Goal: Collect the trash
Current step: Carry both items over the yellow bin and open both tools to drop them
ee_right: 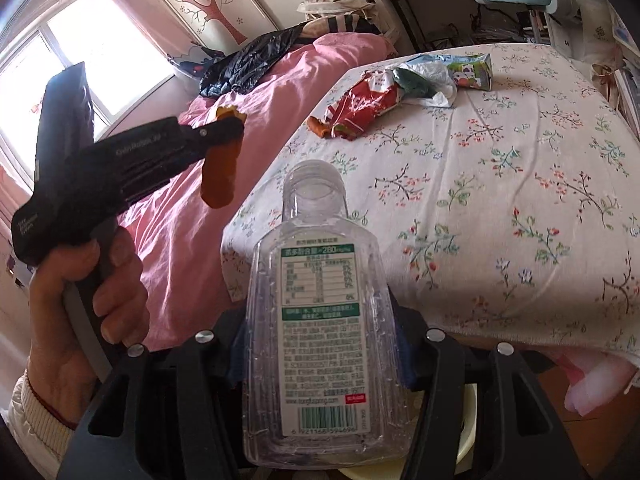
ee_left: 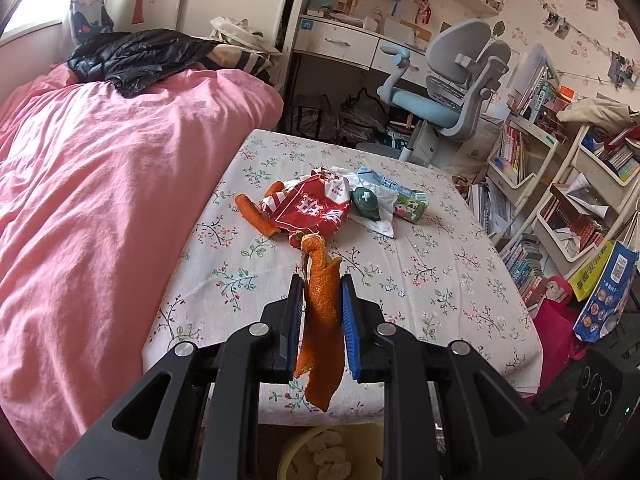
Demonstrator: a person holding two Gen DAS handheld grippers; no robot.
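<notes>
Orange peel strip (ee_left: 320, 320) clamped between the blue-padded jaws of the left gripper (ee_left: 320, 296), hanging lengthwise with a loose tail drooping below the pads, out past the near edge of the flower-printed cloth worktop (ee_left: 440, 280) and above the pale yellow bin (ee_left: 332, 456) at the foot of that worktop. Thin, curled and ragged, so likely to slip or tear under a jerk; could land on the pink bed cover (ee_left: 100, 200) just left of the worktop rather than in the bin.

Further right, clear square-shouldered plastic bottle (ee_right: 316, 320) with a white and green label, gripped across its body by the jaws of the right gripper (ee_right: 320, 344), open neck pointing toward the worktop, no cap visible. Smooth flat walls and a partial grip low on the body: could rotate or slide out; any dregs could drip onto the cloth. Contents cannot be told.

Remaining on the worktop's far half: second orange peel piece (ee_left: 252, 216), crumpled red snack wrapper (ee_left: 308, 210), dark green lump (ee_left: 364, 202) on white crumpled paper (ee_left: 384, 216), small green drink carton (ee_left: 412, 205). All touching in one heap, so a careless pick could drag neighbours off the far edge.
</notes>
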